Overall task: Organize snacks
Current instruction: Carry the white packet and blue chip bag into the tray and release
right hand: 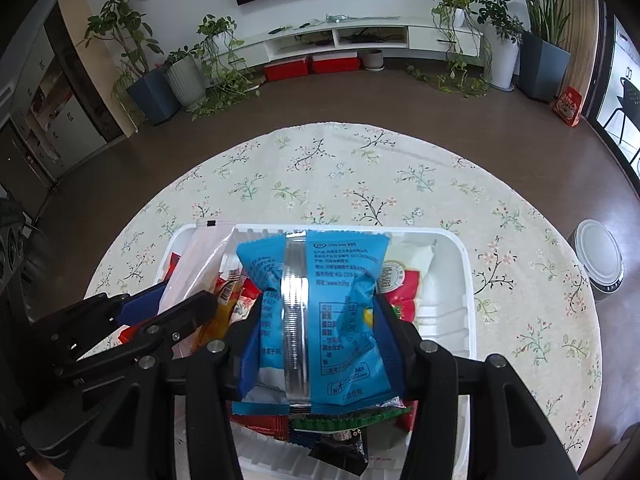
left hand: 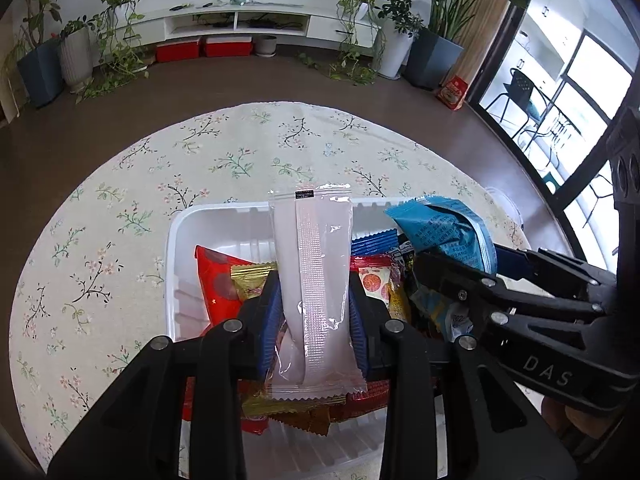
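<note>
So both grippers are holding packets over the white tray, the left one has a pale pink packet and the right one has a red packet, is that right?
Not quite. The right gripper holds a blue packet, not a red one; the right wrist view shows it clamped between the fingers. The rest stands: the left gripper holds a pale pink packet, both over the white tray.
</note>
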Tool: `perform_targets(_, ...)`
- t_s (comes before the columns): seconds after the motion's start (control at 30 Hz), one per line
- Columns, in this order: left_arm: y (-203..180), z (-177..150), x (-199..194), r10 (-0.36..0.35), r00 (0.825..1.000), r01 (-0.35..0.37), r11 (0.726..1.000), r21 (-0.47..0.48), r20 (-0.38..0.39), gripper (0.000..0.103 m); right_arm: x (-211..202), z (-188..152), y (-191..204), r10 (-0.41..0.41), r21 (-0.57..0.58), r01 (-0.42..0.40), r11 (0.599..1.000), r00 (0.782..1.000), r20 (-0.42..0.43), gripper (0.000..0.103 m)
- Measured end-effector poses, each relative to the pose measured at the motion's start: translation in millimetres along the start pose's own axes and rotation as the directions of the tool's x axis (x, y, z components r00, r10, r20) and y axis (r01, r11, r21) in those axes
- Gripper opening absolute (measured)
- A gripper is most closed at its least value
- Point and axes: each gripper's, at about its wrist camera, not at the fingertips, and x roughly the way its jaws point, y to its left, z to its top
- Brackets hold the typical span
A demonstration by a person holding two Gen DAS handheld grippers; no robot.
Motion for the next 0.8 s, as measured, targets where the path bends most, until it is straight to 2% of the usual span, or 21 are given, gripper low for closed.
perform_targets(0.2,11.0,2.2,1.7,-0.003,1.000,0.002,0.999,-0.038,-0.019,0.029,6.8,2.6,8.5,-0.030,-0.045,0.029,0.999,0.999,-0.020,0.055)
perform_targets(0.5,14.0,5.2,2.5,0.001,0.999,-0.003,0.999,-0.044,-0.043,0.031,9.0,-1.5,8.4,-0.039,-0.071,0.036,0.997,0.999,-0.038,0.061)
perform_targets(0.57,13.7,5.0,1.8,0.006,0.999,-0.008,0.999,-0.048,-0.042,0.033,9.0,-2.1,5.2,-0.032,-0.059,0.030,0.998,0.998,-0.045,0.062)
perform_targets(0.7,16.7,3.3,3.3,0.020,0.999,-0.023,0.998,-0.063,-0.047,0.045,7.3,-3.4,1.4,-0.030,-0.050,0.028,0.998,0.999,-0.040,0.063)
perform_targets(0.8,17.5,1.9,3.6,0.021,0.999,-0.024,0.998,-0.065,-0.047,0.049,7.7,-3.9,-1.2,-0.031,-0.044,0.029,0.999,0.999,-0.041,0.066)
